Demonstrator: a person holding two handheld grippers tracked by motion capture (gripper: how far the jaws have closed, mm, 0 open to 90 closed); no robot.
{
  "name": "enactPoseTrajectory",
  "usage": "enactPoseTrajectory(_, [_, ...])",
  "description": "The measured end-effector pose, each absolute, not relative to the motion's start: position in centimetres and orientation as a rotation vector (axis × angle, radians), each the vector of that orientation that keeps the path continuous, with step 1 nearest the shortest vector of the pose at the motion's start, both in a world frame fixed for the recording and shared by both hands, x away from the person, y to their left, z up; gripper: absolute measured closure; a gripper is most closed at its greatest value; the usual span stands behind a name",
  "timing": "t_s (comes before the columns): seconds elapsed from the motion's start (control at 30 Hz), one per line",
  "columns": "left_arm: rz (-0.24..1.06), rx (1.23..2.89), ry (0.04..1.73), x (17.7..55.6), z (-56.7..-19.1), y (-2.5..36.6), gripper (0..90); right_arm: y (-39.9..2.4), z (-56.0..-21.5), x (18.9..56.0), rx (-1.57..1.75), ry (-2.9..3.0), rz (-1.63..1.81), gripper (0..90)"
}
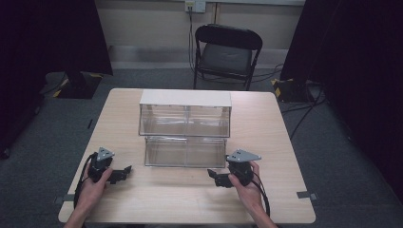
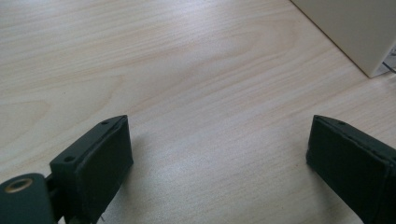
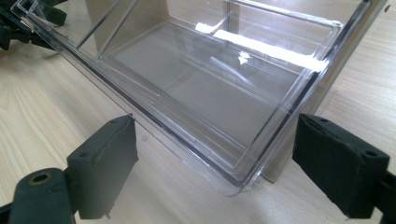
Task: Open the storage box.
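The left tool [image 1: 122, 174] and right tool [image 1: 214, 177] are black, each topped by a grey three-cornered plate and trailing a black cable. Their blocky, matte black jaws carry small screw holes, with a brass-ringed hole beside one jaw. The forearms are bare.

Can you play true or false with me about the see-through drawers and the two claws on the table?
1. The lower clear drawer is pulled out toward the person. True.
2. The right claw is clamped on the drawer's edge. False: its jaws stand wide apart with the drawer's front corner lying ahead of them, not gripped.
3. The left claw holds a toy. False: its jaws are open with bare wooden table between them.
4. A black folding chair stands beyond the far side of the table. True.
5. The pulled-out drawer is full of blocks. False: it looks empty.
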State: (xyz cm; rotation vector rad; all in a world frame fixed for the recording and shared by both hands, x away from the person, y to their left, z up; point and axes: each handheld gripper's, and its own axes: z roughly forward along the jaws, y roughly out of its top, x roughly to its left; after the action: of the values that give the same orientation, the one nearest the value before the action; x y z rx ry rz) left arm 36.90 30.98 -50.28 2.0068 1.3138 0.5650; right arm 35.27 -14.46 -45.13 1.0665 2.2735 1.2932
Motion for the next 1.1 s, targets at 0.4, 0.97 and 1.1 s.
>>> enactPoseTrajectory(0.4, [0.565,2.006,1.314,36.9,-50.28,30.98,6.4,-14.52,-44.72,35.15,1.051,2.267,1.309,12.2])
enactPoseTrajectory(0.97, [0.565,2.007,1.314,36.9,-50.28,30.98,6.4,-14.48,-44.4,35.03,1.032,2.258,1.308,11.9])
enactPoseTrajectory(1.1, [0.565,2.006,1.314,36.9,-50.28,30.98,6.4,-14.43,-44.32,34.97,1.024,2.255,1.298,12.0])
